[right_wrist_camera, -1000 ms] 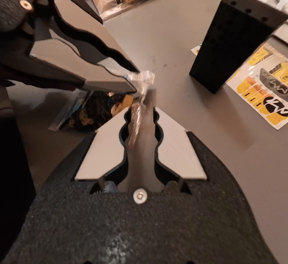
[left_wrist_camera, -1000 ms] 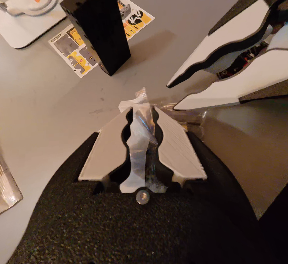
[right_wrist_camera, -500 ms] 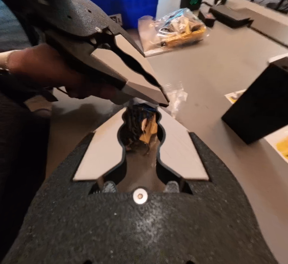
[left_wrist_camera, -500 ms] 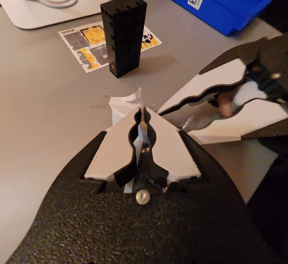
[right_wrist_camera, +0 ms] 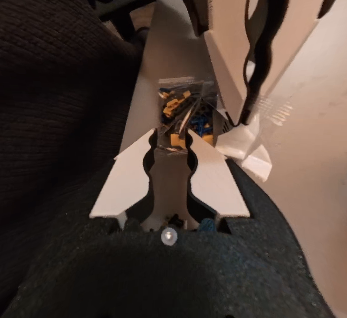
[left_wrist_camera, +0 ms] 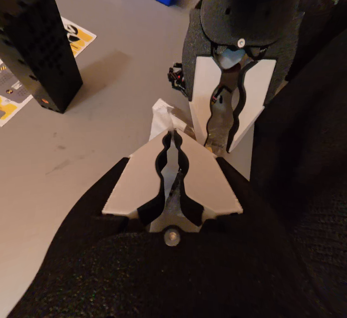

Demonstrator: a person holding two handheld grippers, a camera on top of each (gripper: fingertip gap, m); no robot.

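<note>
Left jaws pinch crinkly clear bag (right_wrist_camera: pixel 180 113) (small plastic parts inside); right jaws parted.

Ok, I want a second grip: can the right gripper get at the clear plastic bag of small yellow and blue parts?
Probably yes: the right gripper is open, and the clear plastic bag lies just past its fingertips, nothing between. The left gripper pinches the bag's edge off to one side.

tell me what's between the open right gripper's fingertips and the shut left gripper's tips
In the right wrist view, a clear plastic bag of yellow and blue parts lies between the right gripper and the left gripper, which pinches its corner.
</note>
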